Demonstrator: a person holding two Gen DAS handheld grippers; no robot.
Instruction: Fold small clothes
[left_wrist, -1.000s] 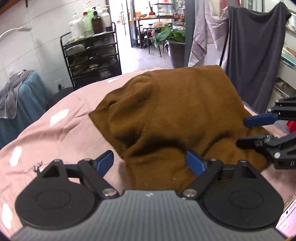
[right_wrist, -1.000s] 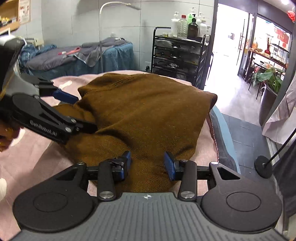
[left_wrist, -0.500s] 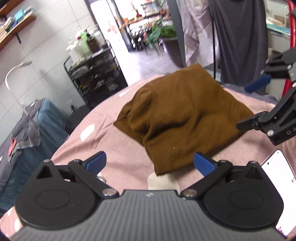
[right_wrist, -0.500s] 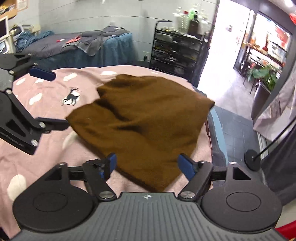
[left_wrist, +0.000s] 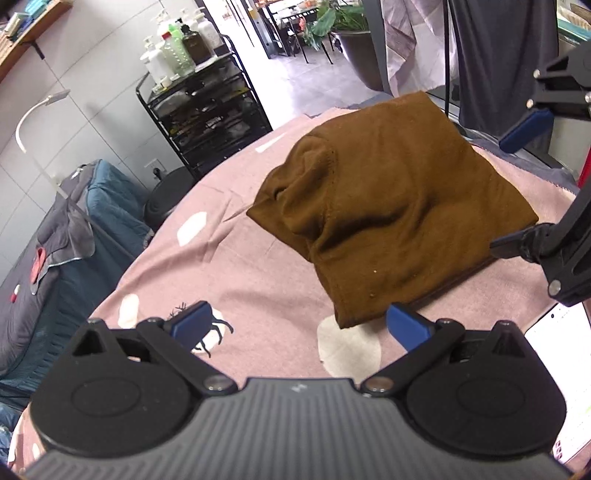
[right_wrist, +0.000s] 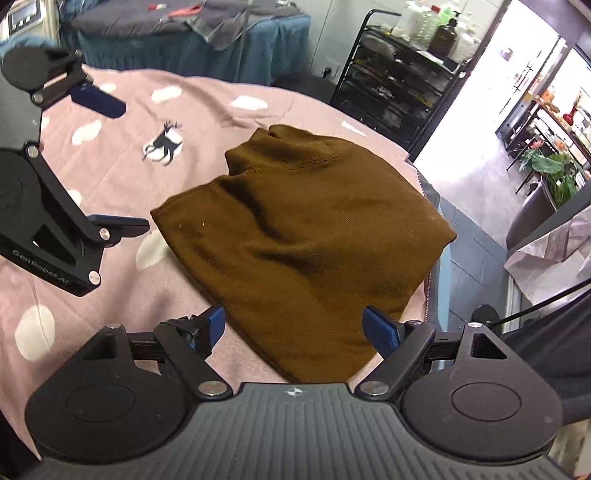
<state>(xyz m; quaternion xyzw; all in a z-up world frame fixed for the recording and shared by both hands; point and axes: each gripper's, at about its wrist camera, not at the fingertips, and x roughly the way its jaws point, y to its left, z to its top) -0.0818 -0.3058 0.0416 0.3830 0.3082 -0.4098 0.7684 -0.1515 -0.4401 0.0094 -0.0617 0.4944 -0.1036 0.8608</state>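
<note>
So here's my view through both wrist cams. The brown knit garment (left_wrist: 391, 206) is lying folded into a rough, lumpy square on the pink blanket (left_wrist: 236, 258), over toward the far edge of it, the side nearest the doorway. One corner pokes out toward my left gripper (left_wrist: 301, 325), and in the right wrist view the near corner of the fold sits just in front of my right gripper (right_wrist: 301, 328).

Both grippers have their jaws spread wide with nothing between the blue pads. Neither one is touching the fabric; they're both hanging above the blanket, angled down at it. From the left cam I can see the right gripper off at the right edge of the frame, one finger close beside the garment's edge, though I can't tell if it's actually touching.

Other stuff: the blanket has white blotches and a little black deer print (right_wrist: 164, 142). There's a black wire cart (left_wrist: 207, 107) with bottles on top behind the bed, and a white phone-like screen (left_wrist: 561, 369) at the right edge of the left view.
</note>
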